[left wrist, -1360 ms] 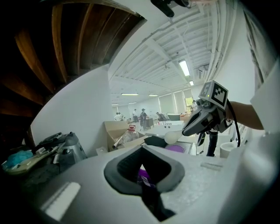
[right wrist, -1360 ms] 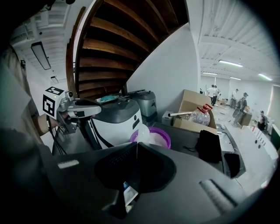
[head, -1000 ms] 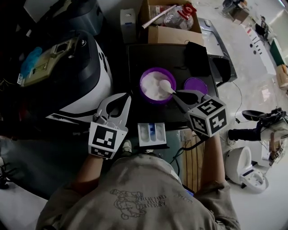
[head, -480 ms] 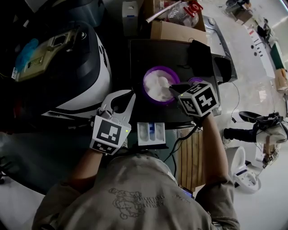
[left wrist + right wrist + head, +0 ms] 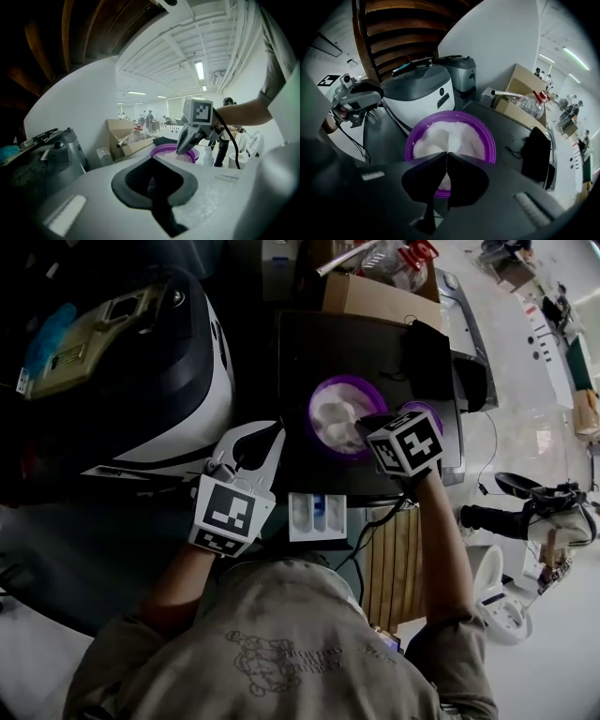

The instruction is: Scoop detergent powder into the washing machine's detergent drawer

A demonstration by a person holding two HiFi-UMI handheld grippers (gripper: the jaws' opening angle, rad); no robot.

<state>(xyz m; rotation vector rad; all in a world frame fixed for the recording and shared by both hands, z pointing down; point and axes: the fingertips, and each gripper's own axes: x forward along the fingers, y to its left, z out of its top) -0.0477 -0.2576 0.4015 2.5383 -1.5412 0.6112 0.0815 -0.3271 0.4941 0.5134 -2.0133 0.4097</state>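
A purple tub (image 5: 330, 395) full of white detergent powder (image 5: 440, 133) stands on the black table (image 5: 309, 343). My right gripper (image 5: 364, 426) reaches over the tub's right rim, shut on a white scoop (image 5: 453, 137) whose bowl lies in the powder. The scoop is hidden under the gripper in the head view. The white detergent drawer (image 5: 317, 517), with a blue middle compartment, sits at the table's near edge between the two grippers. My left gripper (image 5: 259, 441) hovers left of the tub by the machine's edge, shut on nothing. It also fills the left gripper (image 5: 152, 165) view.
A large white and black machine (image 5: 141, 381) fills the left side. A purple lid (image 5: 429, 414) lies right of the tub, a black pouch (image 5: 427, 357) behind it. A cardboard box (image 5: 380, 298) with a clear bottle stands at the back. Cables hang below the table's front.
My right gripper has moved left over the tub and tipped down, pushing the scoop into the powder. The left gripper has hardly moved.
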